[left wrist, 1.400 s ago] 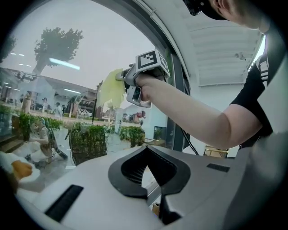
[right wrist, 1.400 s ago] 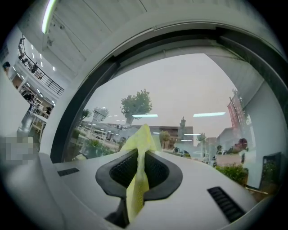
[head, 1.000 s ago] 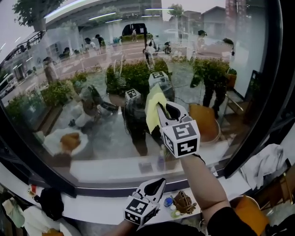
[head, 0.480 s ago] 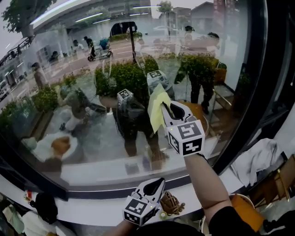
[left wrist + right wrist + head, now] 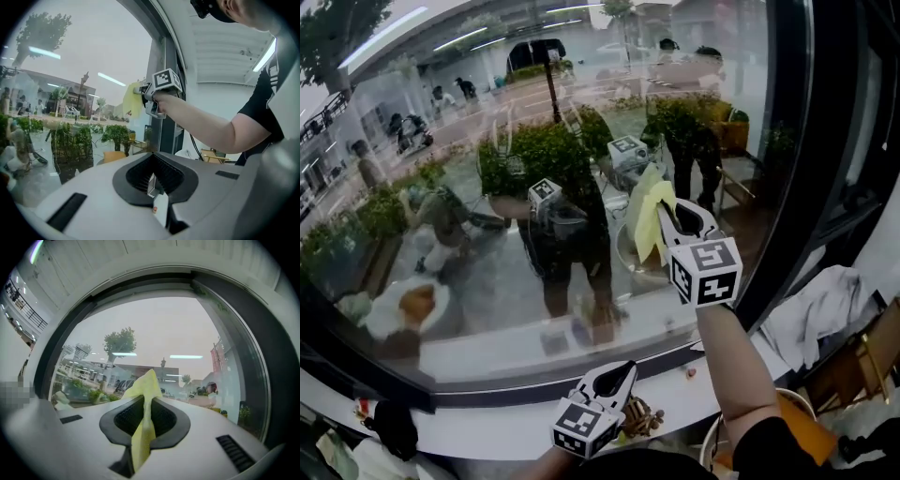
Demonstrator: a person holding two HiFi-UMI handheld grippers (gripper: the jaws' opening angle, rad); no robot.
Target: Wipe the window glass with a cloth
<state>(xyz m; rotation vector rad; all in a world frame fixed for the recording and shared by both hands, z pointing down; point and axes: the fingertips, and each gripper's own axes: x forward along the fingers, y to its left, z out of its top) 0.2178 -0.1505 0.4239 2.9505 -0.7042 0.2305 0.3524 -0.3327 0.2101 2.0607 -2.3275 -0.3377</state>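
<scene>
The window glass point(image 5: 478, 141) fills most of the head view and mirrors the person and both grippers. My right gripper point(image 5: 667, 217) is raised against the pane near its right frame, shut on a yellow cloth point(image 5: 650, 217) that lies on the glass. In the right gripper view the cloth point(image 5: 144, 418) stands pinched between the jaws, its tip toward the glass point(image 5: 154, 343). My left gripper point(image 5: 614, 380) hangs low over the sill, shut and empty. The left gripper view shows its closed jaws point(image 5: 152, 180) and the cloth point(image 5: 131, 99) held high on the pane.
A dark window frame point(image 5: 787, 187) runs down the right side. Below the glass lies a white sill point(image 5: 487, 427) with small items point(image 5: 642, 414) on it. A pale garment point(image 5: 811, 314) lies at the right, above an orange stool point(image 5: 792, 422).
My right gripper and the yellow cloth have slid to the right across the glass, closer to the dark frame. The left gripper has stayed low and shut.
</scene>
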